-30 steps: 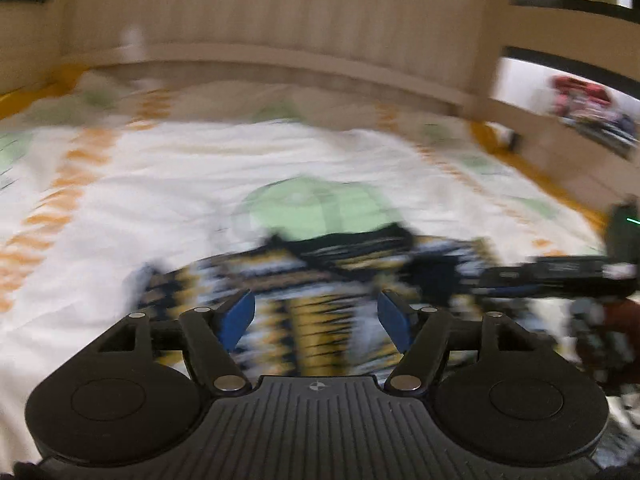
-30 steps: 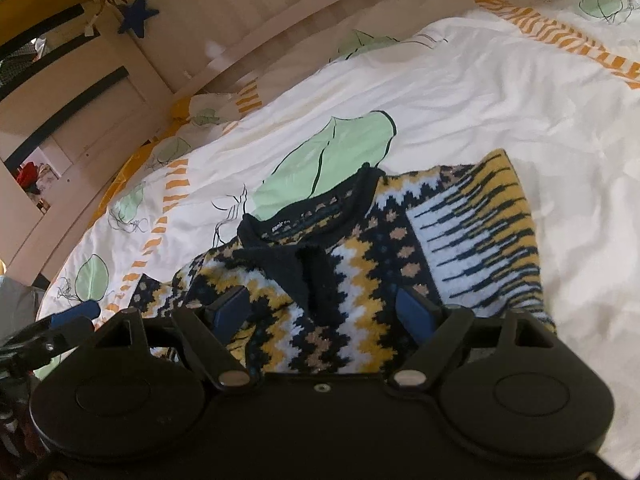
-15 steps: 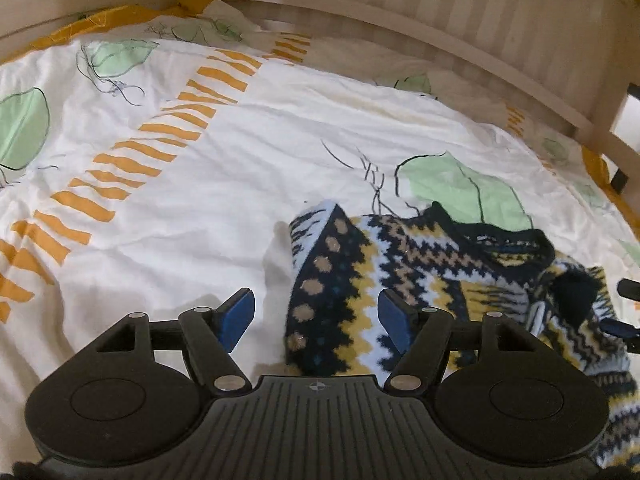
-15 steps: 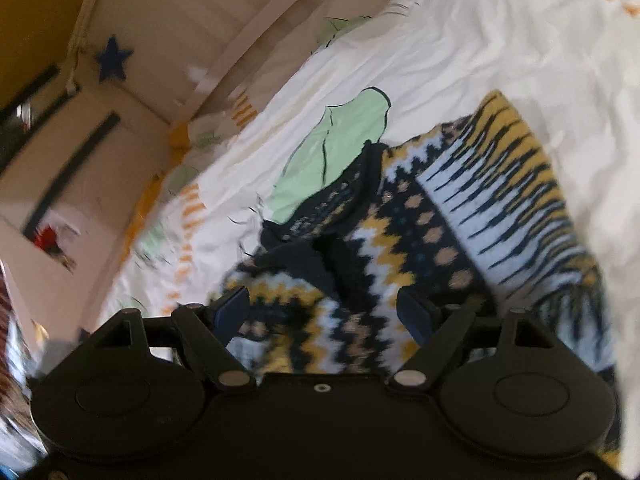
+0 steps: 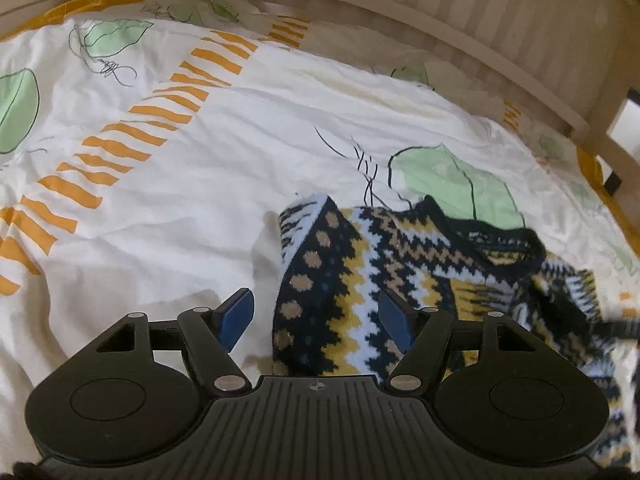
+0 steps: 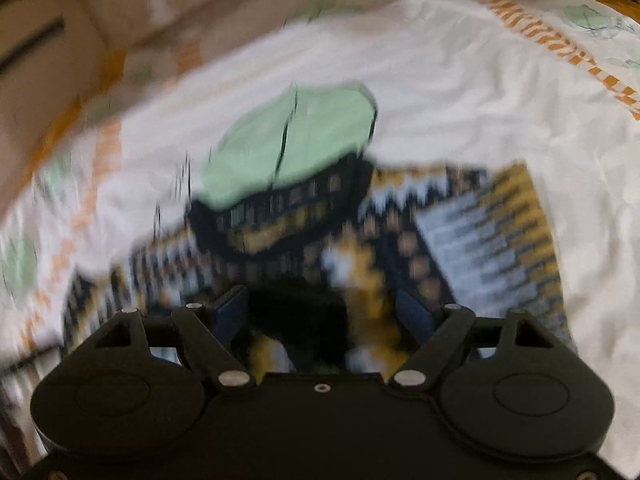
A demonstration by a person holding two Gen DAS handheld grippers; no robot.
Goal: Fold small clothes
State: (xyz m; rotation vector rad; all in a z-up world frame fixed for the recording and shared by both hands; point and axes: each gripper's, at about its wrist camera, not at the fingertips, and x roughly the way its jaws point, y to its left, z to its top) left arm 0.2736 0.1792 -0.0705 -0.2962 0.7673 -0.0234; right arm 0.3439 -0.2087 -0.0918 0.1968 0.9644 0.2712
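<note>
White cotton bedcover (image 5: 192,216), printed with green leaves and orange dashes, carries the work; a slatted wooden rail (image 5: 472,44) bounds its far edge. On it, toward the near right of the left wrist view, lies the patterned knit sweater (image 5: 344,280), black, yellow and pale blue, neckline (image 5: 500,240) toward the rail and one side already turned in, so a folded edge runs toward the camera.

Left gripper (image 5: 316,312): jaws spread, nothing pinched, straddling that folded edge. Right gripper (image 6: 324,312): jaws likewise spread and empty, poised above the dark knit below the collar; this view is blurred.

Judged step: seizing the sweater for the next fold. For a clean result, each claw should close on all layers at the hem side, low against the bedcover, and both should lift together so the knit does not skew.

Compared with a second ago, the left view has swung from the sweater's middle to its left folded edge and sharpened; the right view has moved in over the collar and lost sharpness.
</note>
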